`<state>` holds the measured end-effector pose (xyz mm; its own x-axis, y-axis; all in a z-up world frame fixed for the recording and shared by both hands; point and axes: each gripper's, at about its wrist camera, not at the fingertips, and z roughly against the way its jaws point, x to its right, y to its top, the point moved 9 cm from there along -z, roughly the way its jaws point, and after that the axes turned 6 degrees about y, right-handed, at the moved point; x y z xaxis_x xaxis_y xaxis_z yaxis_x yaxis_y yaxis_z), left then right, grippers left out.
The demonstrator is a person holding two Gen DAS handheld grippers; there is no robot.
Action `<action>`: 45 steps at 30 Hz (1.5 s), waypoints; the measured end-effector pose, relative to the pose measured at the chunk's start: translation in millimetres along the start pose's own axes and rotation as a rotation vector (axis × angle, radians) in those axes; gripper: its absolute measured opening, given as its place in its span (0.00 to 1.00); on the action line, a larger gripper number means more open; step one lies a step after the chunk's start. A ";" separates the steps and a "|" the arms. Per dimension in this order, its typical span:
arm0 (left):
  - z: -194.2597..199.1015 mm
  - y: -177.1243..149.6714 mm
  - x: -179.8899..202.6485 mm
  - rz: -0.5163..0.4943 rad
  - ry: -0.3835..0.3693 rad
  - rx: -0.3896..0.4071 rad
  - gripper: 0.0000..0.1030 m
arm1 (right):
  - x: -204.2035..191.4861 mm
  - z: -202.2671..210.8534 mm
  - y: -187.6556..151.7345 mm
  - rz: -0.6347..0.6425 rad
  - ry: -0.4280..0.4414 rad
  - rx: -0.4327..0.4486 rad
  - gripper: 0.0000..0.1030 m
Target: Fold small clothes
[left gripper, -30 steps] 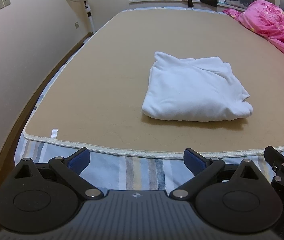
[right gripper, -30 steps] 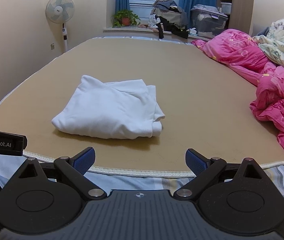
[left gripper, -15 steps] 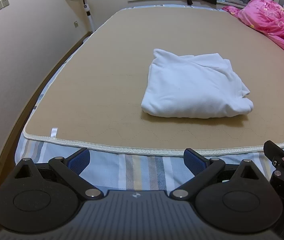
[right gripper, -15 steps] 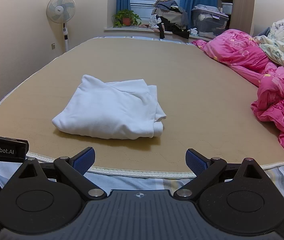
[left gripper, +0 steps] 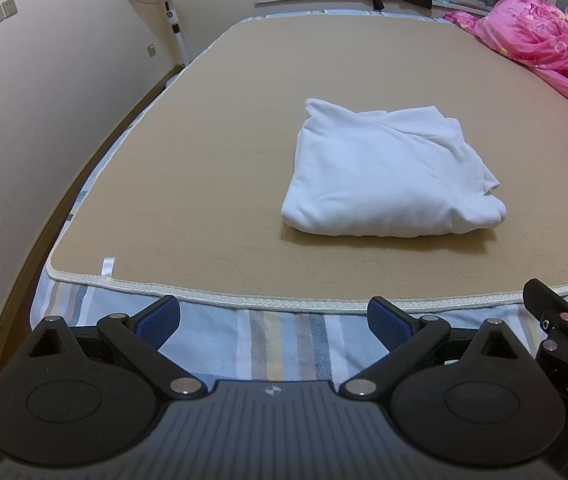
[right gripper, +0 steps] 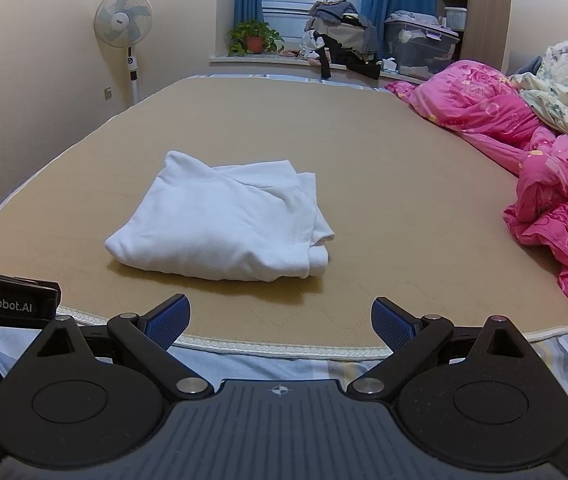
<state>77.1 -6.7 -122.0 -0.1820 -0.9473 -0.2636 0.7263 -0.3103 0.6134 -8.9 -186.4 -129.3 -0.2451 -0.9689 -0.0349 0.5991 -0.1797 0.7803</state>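
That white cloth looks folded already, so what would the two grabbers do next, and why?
Probably stay back: the white garment lies folded on the tan mat, and the left gripper and right gripper are open, empty, short of it.

I count one folded white garment (left gripper: 388,176) on one tan mat (left gripper: 211,160). I hold two claws, my left (left gripper: 273,316) and my right (right gripper: 279,320), each with two blue pads. Against the wall stands one fan (right gripper: 123,26), with one potted plant (right gripper: 253,38) on the sill. I see one pink quilt (right gripper: 524,140), one floral quilt (right gripper: 564,80), one clear bin (right gripper: 420,46), and two wall switches (left gripper: 1,12).
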 end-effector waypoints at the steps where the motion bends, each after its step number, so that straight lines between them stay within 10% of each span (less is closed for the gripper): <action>1: -0.2 0.1 0.1 0.001 -0.001 -0.001 0.98 | 0.0 -0.3 0.4 0.002 0.001 0.000 0.94; 45: -0.1 0.8 3.6 0.005 -0.021 -0.002 0.99 | -4.1 -7.5 1.7 0.017 0.026 -0.003 0.95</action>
